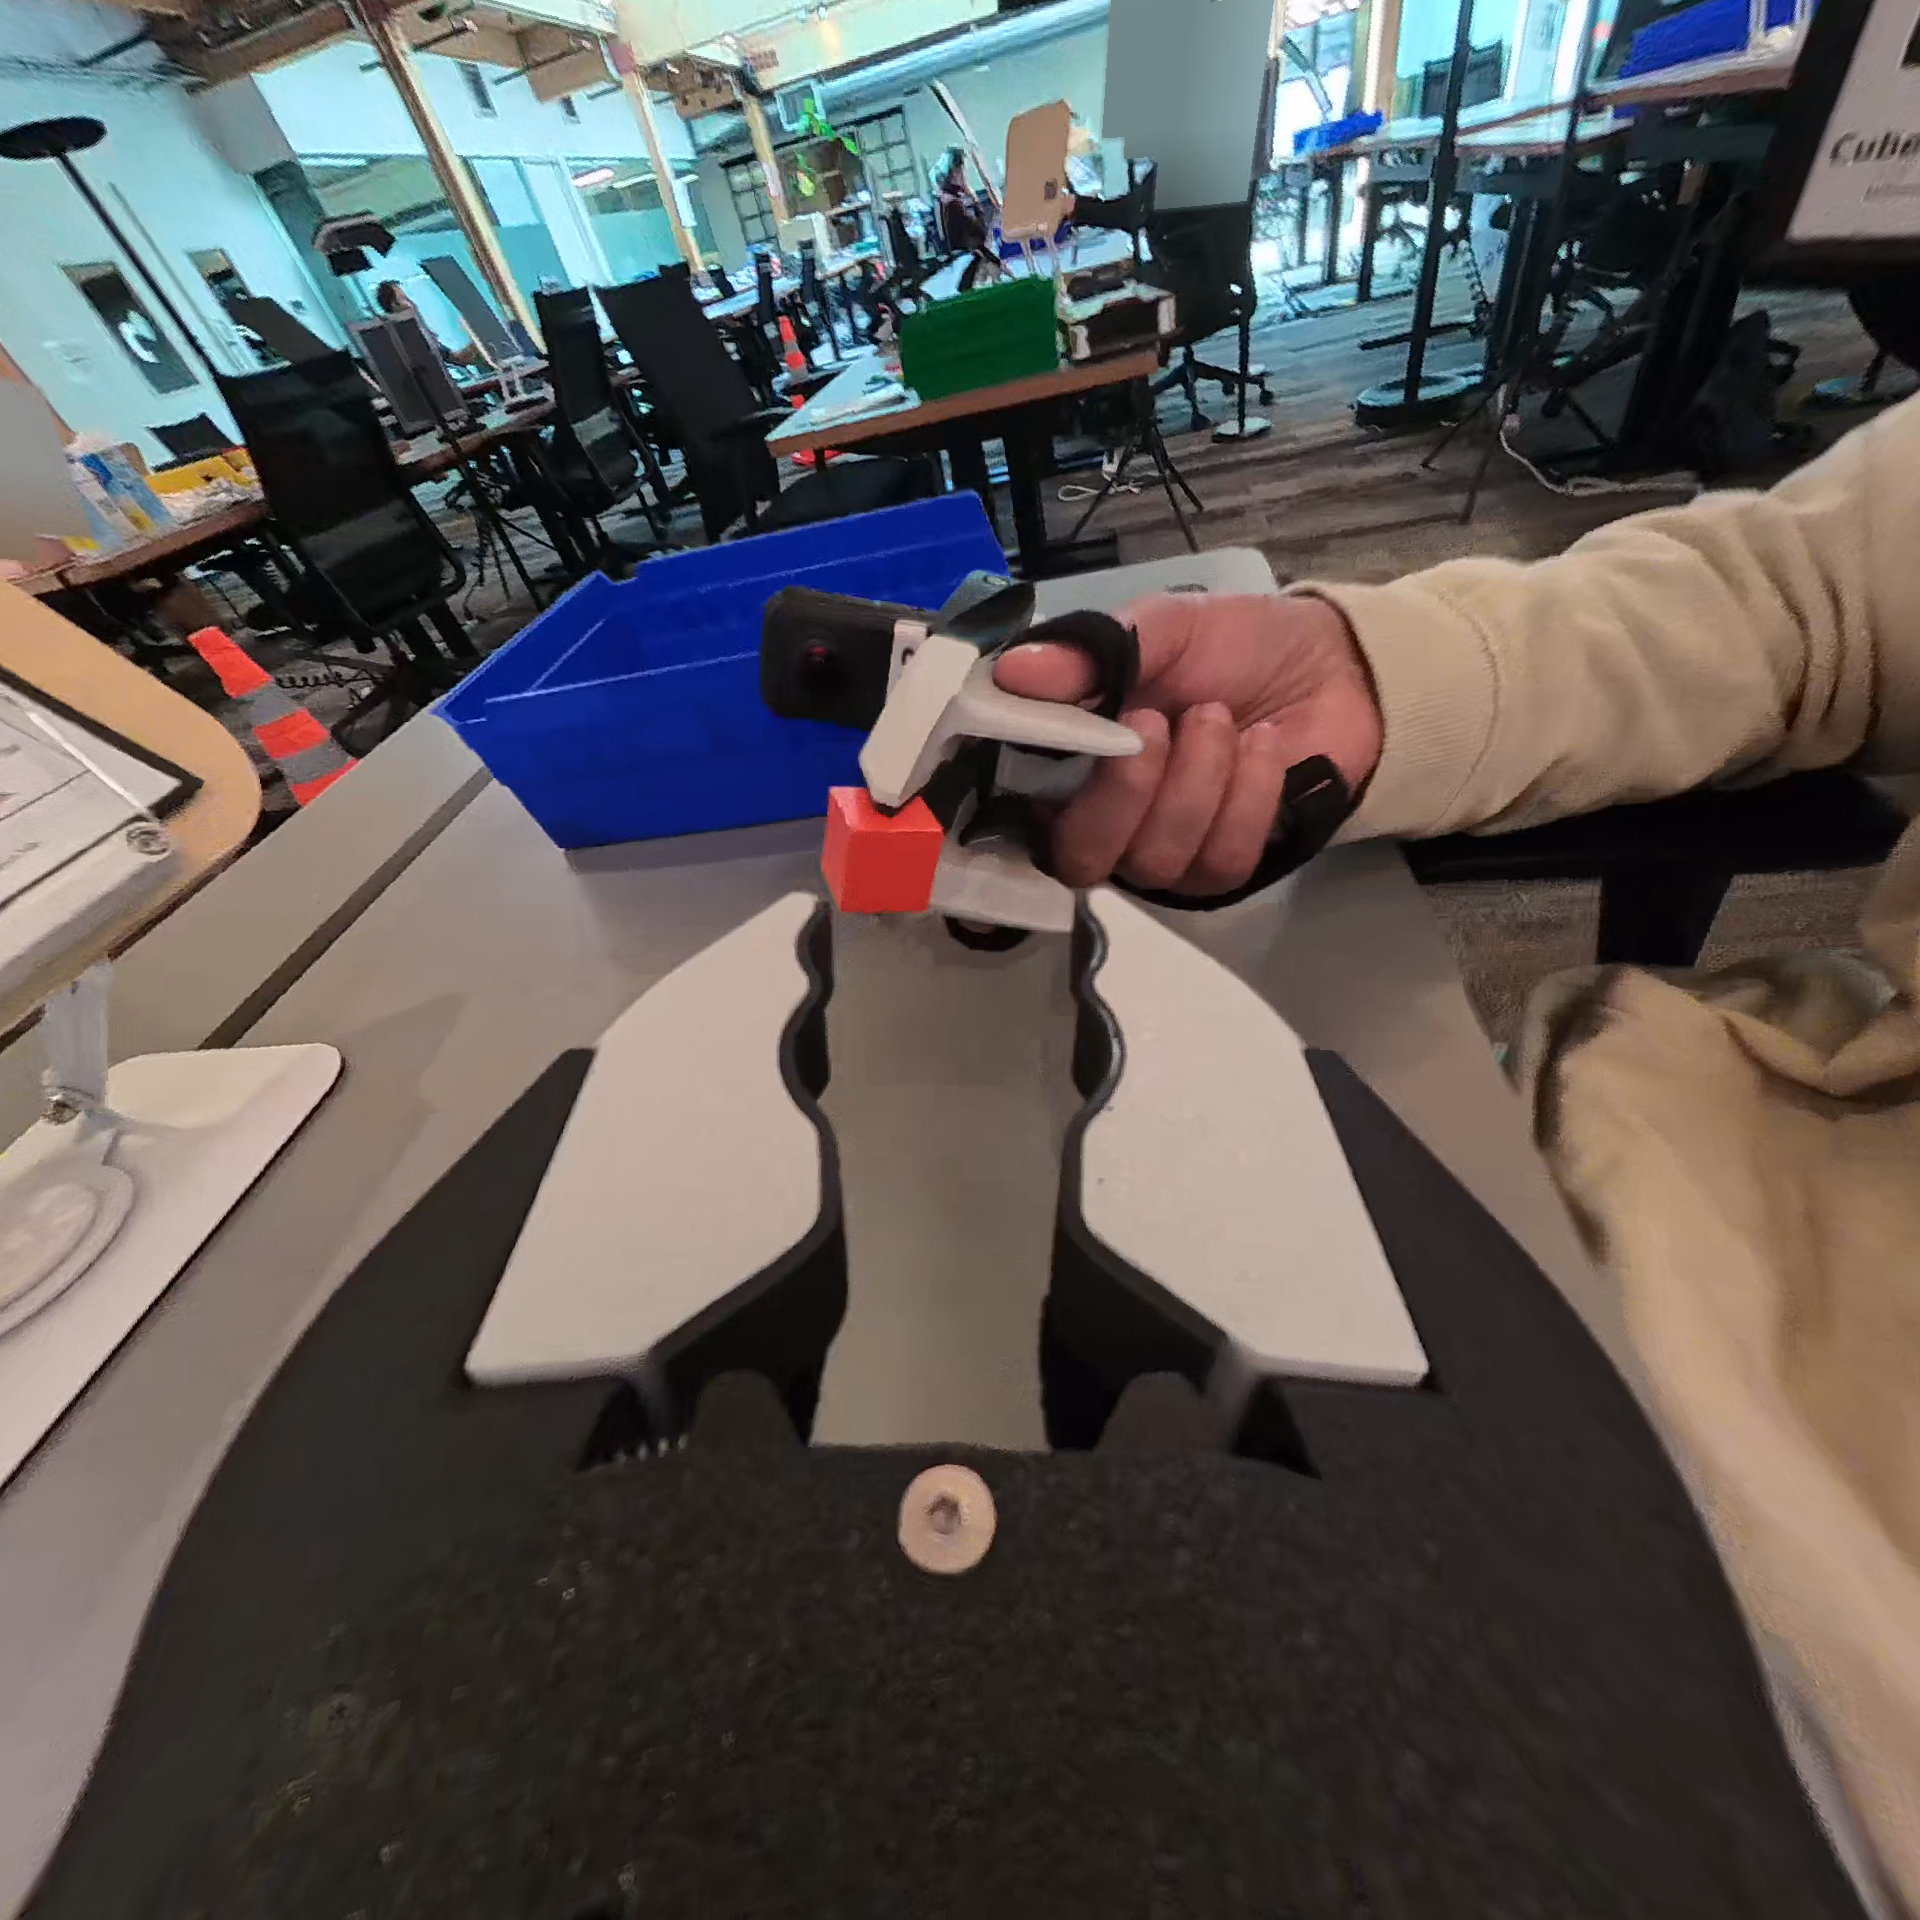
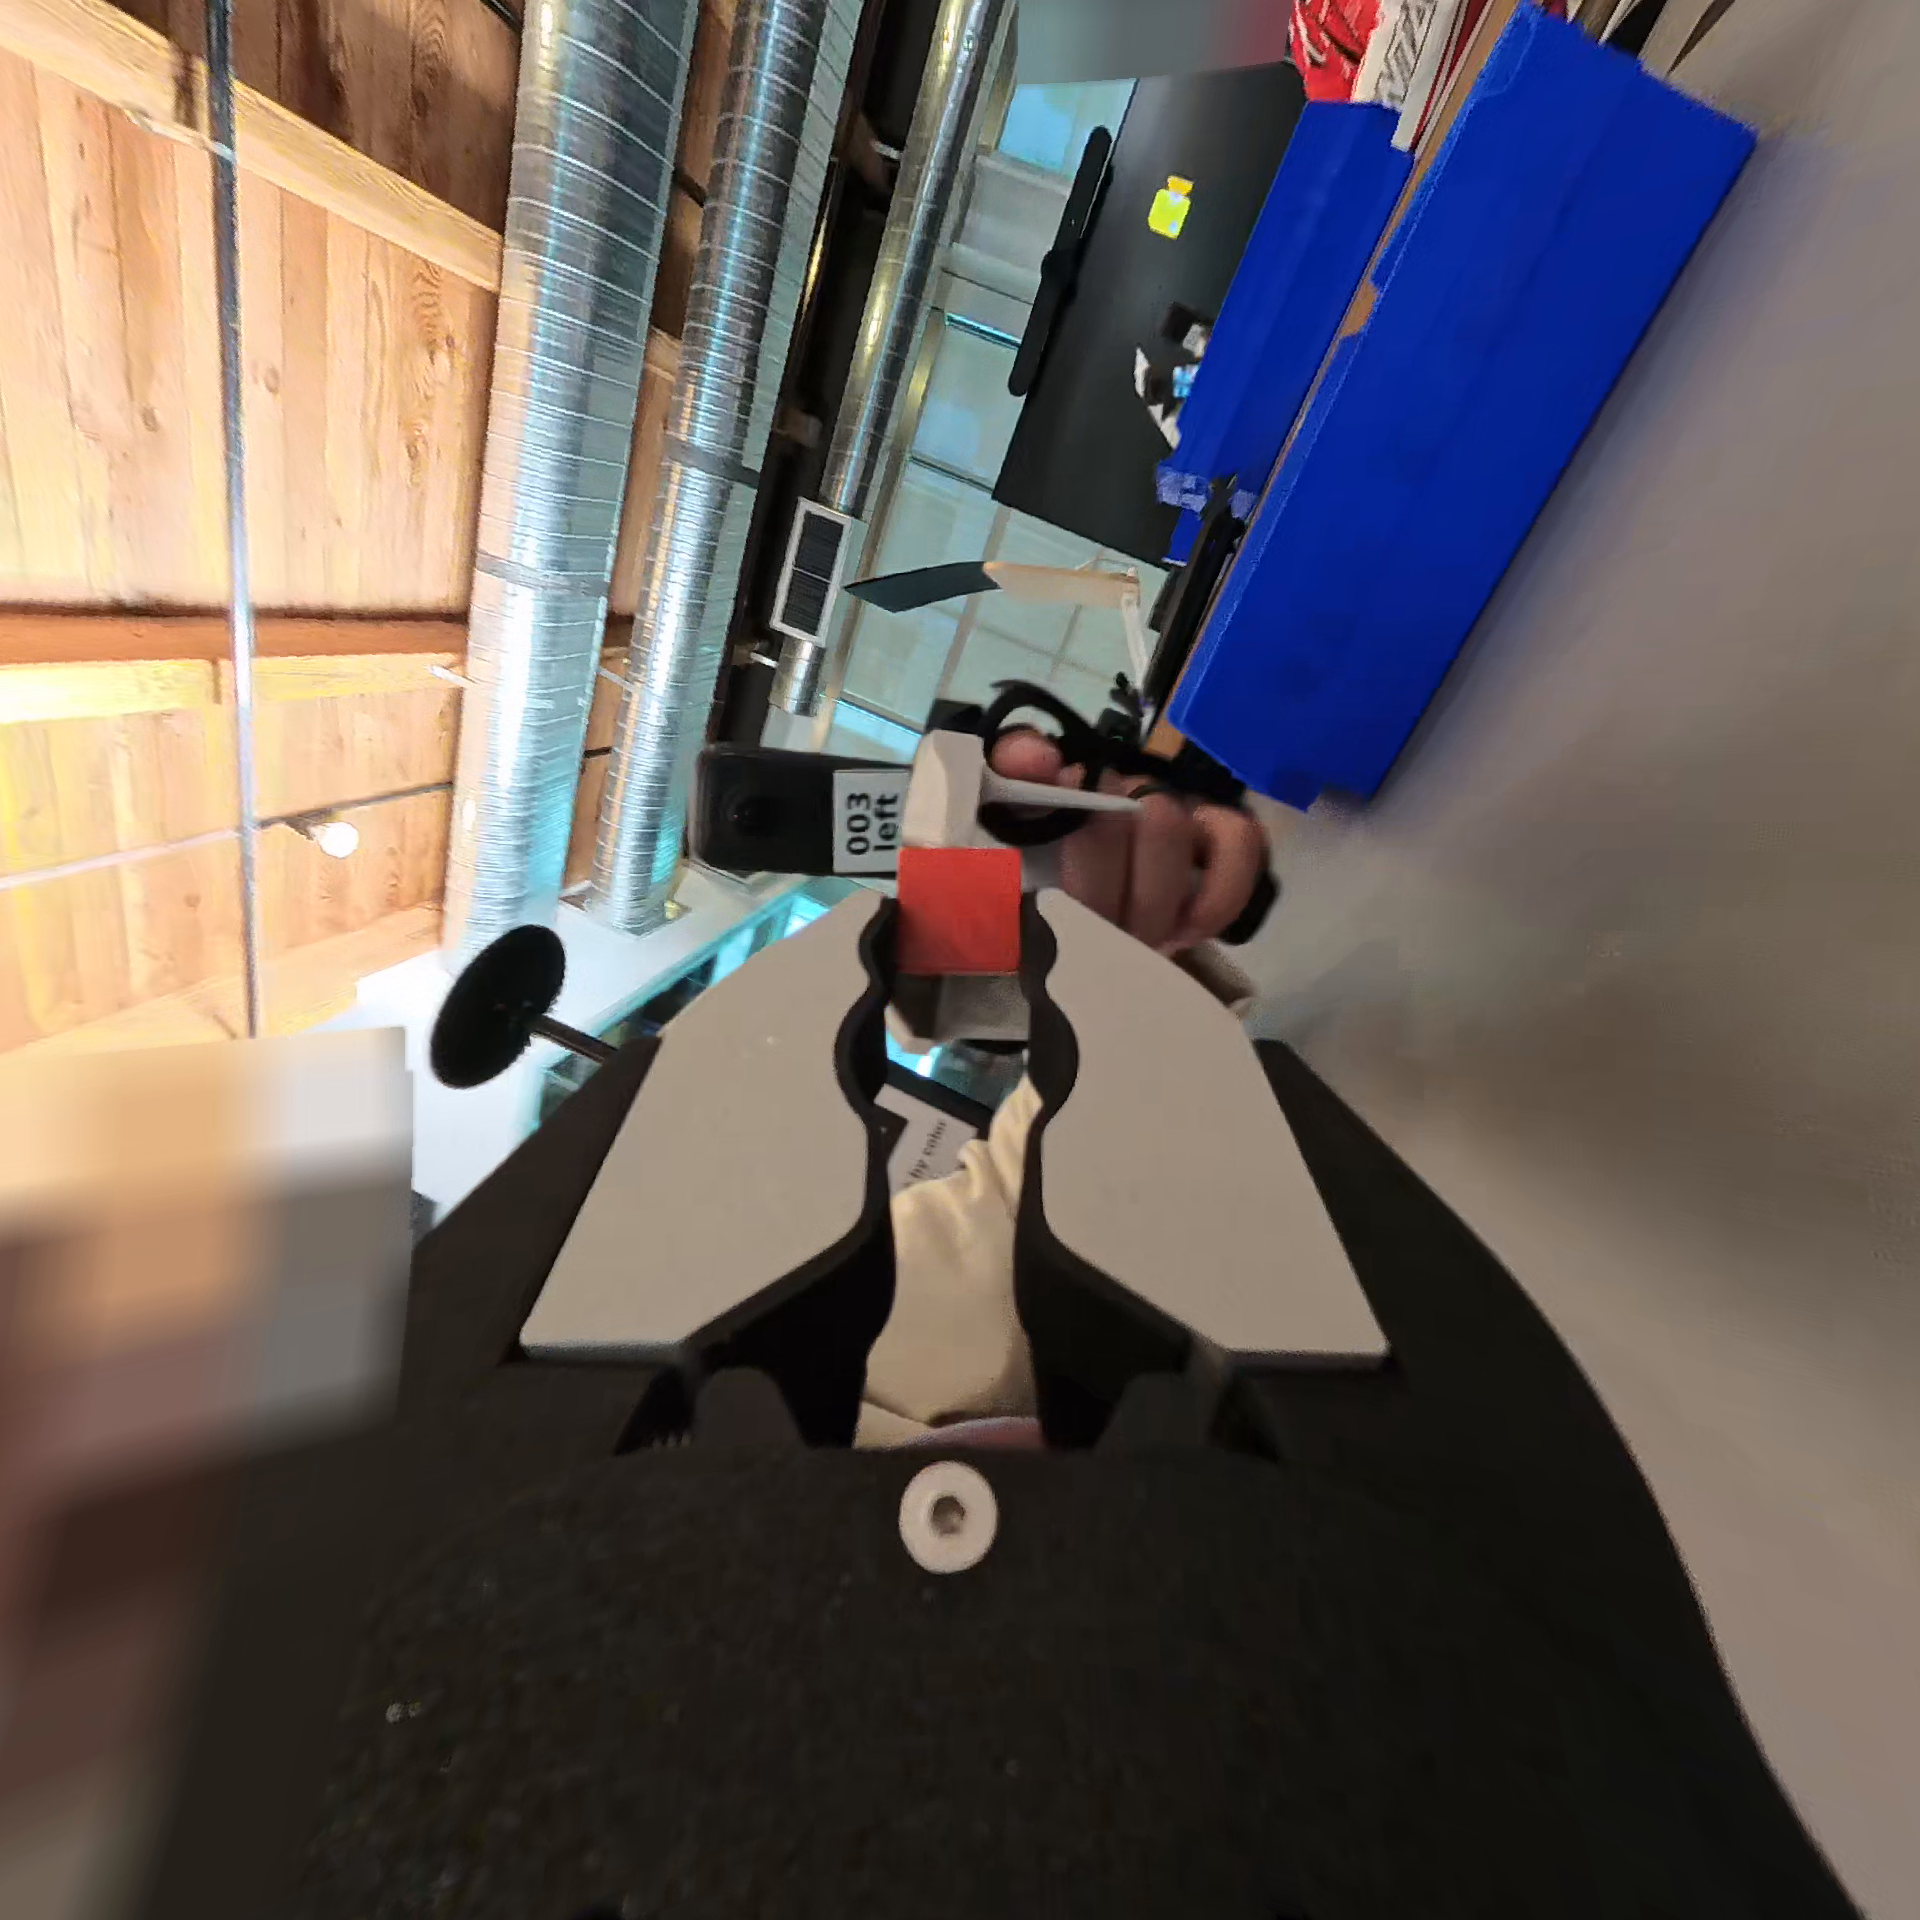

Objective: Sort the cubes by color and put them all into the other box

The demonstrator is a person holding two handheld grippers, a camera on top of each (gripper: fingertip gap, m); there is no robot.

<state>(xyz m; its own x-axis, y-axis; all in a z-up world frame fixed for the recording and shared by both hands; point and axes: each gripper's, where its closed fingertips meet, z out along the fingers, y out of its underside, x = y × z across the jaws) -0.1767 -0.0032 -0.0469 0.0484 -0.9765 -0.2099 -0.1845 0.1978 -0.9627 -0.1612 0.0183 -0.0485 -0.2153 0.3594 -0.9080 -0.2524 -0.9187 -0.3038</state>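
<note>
A red cube (image 1: pixel 883 847) is pinched between the fingers of my right gripper (image 1: pixel 914 847), which is turned on its side above the grey table (image 1: pixel 416 987). In the right wrist view the cube (image 2: pixel 956 904) sits between my right gripper's (image 2: pixel 961 920) tips. My left gripper (image 1: pixel 951 914) is open, and the cube hangs just beyond its tips, nearer its left finger. From the right wrist view the left gripper's fingers (image 2: pixel 940 795) stand above and below the cube. I cannot tell if they touch it. A blue box (image 1: pixel 644 727) stands behind on the table and also shows in the right wrist view (image 2: pixel 1455 468).
A white stand base (image 1: pixel 156 1174) and a framed sheet (image 1: pixel 83 748) sit at the table's left. A cream sleeve (image 1: pixel 1610 675) and cream clothing (image 1: pixel 1714 1195) fill the right. A second blue bin (image 2: pixel 1278 291) stands farther off. An orange cone (image 1: pixel 281 717) is on the floor. My two grippers' fingertips are within a few centimetres of each other.
</note>
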